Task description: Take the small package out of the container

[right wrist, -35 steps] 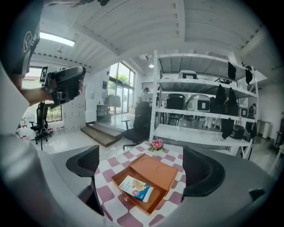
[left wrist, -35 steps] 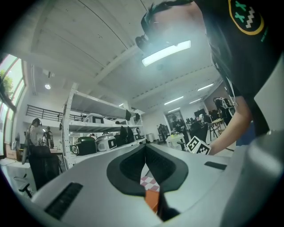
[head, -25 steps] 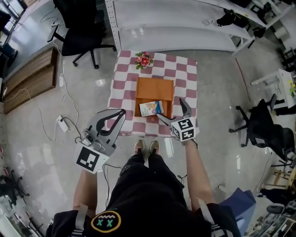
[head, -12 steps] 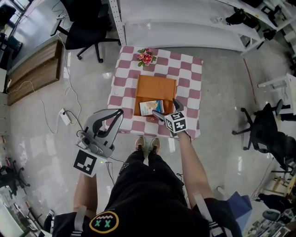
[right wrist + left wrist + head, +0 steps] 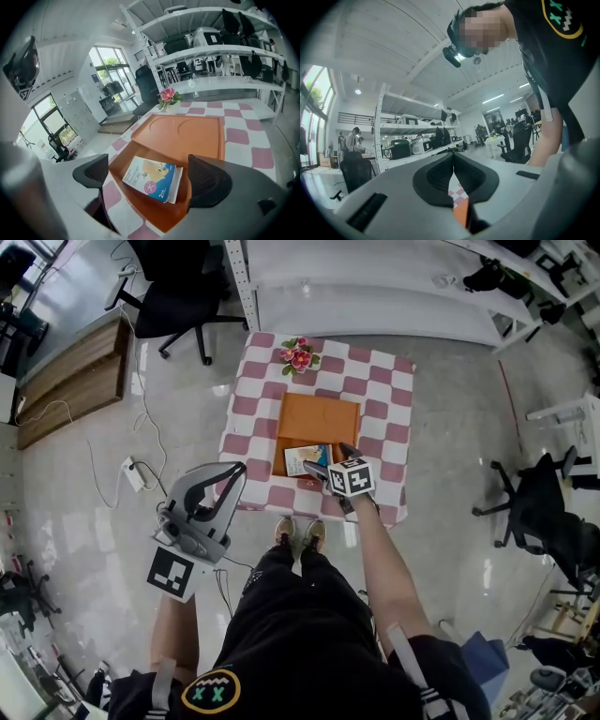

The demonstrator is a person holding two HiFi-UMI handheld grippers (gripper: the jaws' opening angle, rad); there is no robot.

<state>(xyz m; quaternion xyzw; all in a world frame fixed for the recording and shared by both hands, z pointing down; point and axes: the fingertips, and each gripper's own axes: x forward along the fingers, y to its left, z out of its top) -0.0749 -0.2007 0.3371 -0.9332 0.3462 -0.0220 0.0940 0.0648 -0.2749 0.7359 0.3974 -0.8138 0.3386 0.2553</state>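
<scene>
Approach step, no grip yet; reaching down with the right gripper (image 5: 150, 177) toward the small package (image 5: 306, 458), with jaws spread wide and just now closing a little, set either side of the package but pressing on nothing; lying flat in the orange container (image 5: 161, 219), close to its right wall, with the lid (image 5: 187, 133) folded back toward the far edge of the counter (image 5: 380, 381); container placed mid-counter, nearer the near edge.

Holding the left gripper (image 5: 453, 157) level, off the counter's near left corner and over the floor (image 5: 112, 427), with jaws pressed together on nothing; apparently idle for this step.

Next, as a judgement: sink a little further, bring the pads onto the package's two side edges, close until firm, then lift clear of the walls; calls for care with the right jaw so near the container's wall, and with a thin flat package likely to tilt or slip if caught only at a corner.
</scene>
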